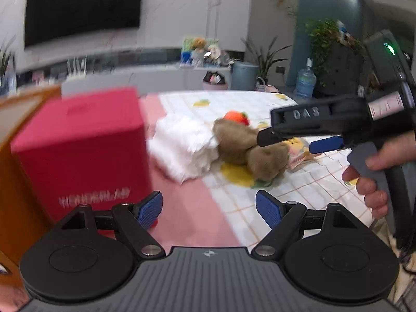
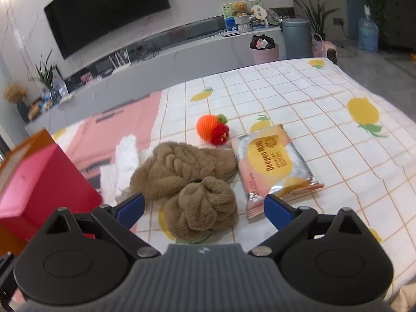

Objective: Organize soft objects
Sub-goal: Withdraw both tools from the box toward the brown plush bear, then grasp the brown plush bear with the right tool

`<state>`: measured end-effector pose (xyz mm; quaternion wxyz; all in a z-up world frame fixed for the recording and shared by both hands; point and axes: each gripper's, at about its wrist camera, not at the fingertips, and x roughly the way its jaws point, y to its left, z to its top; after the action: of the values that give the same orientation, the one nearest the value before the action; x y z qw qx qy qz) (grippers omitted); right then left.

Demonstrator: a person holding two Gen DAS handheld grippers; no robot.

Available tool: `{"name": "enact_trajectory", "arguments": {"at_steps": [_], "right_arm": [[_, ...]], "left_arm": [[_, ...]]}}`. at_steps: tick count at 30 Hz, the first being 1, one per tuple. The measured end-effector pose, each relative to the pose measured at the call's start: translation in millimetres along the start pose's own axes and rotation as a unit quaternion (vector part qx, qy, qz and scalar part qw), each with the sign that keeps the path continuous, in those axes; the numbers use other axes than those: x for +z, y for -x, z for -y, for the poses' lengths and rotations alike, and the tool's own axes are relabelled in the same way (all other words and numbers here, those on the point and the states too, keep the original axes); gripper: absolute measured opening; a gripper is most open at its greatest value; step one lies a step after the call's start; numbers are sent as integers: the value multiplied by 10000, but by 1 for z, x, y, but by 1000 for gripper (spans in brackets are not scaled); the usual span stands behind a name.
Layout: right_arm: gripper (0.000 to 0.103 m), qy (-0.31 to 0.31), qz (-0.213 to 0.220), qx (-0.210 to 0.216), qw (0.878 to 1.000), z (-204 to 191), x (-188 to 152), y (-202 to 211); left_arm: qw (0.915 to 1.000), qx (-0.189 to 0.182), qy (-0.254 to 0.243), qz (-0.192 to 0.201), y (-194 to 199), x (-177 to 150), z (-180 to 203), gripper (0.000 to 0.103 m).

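A brown plush towel (image 2: pixel 192 182) lies bunched in two lumps on the checked cloth; it also shows in the left wrist view (image 1: pixel 249 150). A white fluffy cloth (image 1: pixel 184 148) lies to its left, also in the right wrist view (image 2: pixel 122 163). An orange and red knitted fruit (image 2: pixel 212 130) sits behind the towel. A soft foil pack (image 2: pixel 275 166) lies to the right. My right gripper (image 2: pixel 205 208) is open, just above the near lump. My left gripper (image 1: pixel 209 209) is open and empty, beside a red box (image 1: pixel 80 153).
The red box (image 2: pixel 39 182) stands on an orange box (image 1: pixel 15 182) at the table's left edge. The checked tablecloth (image 2: pixel 312 98) with lemon prints covers the table. A TV, cabinet, bins and plants stand beyond the far edge.
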<state>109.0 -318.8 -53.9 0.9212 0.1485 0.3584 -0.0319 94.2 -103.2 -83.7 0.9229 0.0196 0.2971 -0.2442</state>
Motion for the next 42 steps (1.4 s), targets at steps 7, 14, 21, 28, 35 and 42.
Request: {"name": "enact_trajectory", "arguments": {"at_steps": [7,14,21,28,35,42], "right_arm": [[96,379,14,-174,9991,-18,-6,-26],[96,1025,-16,-564,9931,-34,-18,-54],[65,1827,172,-795,9798,-49,-28,-62],[53,1821,-446,-1128,9758,-55,-33,-39],[76,1278,-954,-704,9847,-45,-43,-19],[86,1668,-755,-755,9802,-64,-44,-29]], "left_arm": [[9973,-236,586,-377,-6,-5,-29,95],[9974,-386,428,-428,-3,-19,-38,95],[9994,-166,-103,-287,0,-28,-22,96],[9978,70,-636,-171,-4,-34,-6,97],[9980,75,-623,-101,-4,-36,-4,98],[9980,81,-618,-44,-5,-38,-5,99]]}}
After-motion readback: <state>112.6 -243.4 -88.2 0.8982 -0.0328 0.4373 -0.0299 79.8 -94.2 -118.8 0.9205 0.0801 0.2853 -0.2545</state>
